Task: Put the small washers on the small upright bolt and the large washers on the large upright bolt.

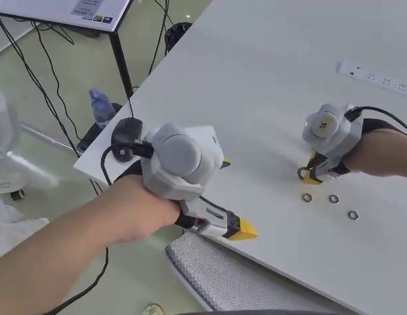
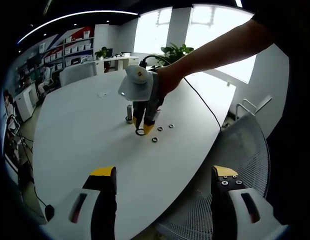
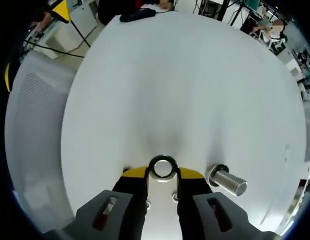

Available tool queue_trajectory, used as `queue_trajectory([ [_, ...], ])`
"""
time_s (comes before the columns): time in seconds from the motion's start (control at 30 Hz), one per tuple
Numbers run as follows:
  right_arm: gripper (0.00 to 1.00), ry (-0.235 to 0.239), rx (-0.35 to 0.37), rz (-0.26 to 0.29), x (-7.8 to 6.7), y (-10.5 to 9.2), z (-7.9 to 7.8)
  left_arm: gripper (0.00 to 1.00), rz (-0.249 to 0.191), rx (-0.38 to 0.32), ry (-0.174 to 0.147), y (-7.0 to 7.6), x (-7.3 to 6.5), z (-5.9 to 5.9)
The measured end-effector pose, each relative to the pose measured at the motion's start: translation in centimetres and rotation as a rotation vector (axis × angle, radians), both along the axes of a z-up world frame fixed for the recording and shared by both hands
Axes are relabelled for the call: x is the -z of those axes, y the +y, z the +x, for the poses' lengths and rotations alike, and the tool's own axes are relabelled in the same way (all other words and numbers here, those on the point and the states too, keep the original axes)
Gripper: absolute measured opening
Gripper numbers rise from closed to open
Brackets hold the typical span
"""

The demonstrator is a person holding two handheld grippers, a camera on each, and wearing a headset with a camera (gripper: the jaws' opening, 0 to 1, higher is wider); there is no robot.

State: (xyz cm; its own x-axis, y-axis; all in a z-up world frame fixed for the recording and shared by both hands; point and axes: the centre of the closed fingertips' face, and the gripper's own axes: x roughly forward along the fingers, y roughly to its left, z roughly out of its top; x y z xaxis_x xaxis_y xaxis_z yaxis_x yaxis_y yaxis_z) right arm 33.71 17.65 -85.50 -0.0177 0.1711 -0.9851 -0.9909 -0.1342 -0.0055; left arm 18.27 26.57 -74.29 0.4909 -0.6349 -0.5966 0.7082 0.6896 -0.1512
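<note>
Directly between the pressed-together tips of the right claw [image 3: 162, 172] a washer [image 3: 162, 158] is pinched just above the counter [image 3: 185, 90], and one upright bolt [image 3: 227, 181] is seen just beside it, to the right in the right gripper view. Three loose washers [image 1: 333, 199] are counted lying flat near this claw, toward the counter's near edge, while broad white surface is left beyond it up to a power strip [image 1: 377, 75]. The left claw [image 2: 164, 172] is held spread wide over that near edge, above a mesh chair [image 1: 223, 275].
</note>
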Motion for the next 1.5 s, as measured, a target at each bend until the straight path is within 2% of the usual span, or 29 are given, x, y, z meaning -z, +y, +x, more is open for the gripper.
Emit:
queue_trajectory([
  [0.33,0.22,0.001,0.043,-0.004,-1.6,-2.6,0.5,0.77,-0.011,0.013,-0.004,-1.2,-0.1,0.4],
  [0.5,0.22,-0.006,0.080,-0.006,-2.7,-4.0,1.5,0.77,-0.018,0.023,0.004,-1.5,-0.1,0.5],
  [0.6,0.22,-0.013,0.103,-0.004,-3.1,-4.6,2.3,0.77,-0.045,0.013,0.002,-1.6,-0.7,0.9],
  [0.8,0.22,-0.025,0.130,-0.010,-3.8,-5.7,3.6,0.78,-0.032,0.019,-0.007,-1.6,-0.6,1.5],
  [0.97,0.22,-0.029,0.139,-0.004,-4.6,-5.5,4.8,0.80,-0.031,0.011,-0.011,-1.4,-0.4,1.9],
  [1.2,0.22,-0.030,0.159,0.006,-5.1,-5.1,5.9,0.84,-0.027,0.003,-0.015,-1.0,0.1,2.4],
  [1.27,0.22,-0.027,0.163,0.012,-5.2,-4.9,6.1,0.84,-0.018,-0.001,-0.009,-0.7,0.4,2.5],
  [1.5,0.22,-0.032,0.163,0.026,-5.5,-4.1,7.3,0.86,0.021,0.009,-0.029,-0.5,1.1,3.1],
])
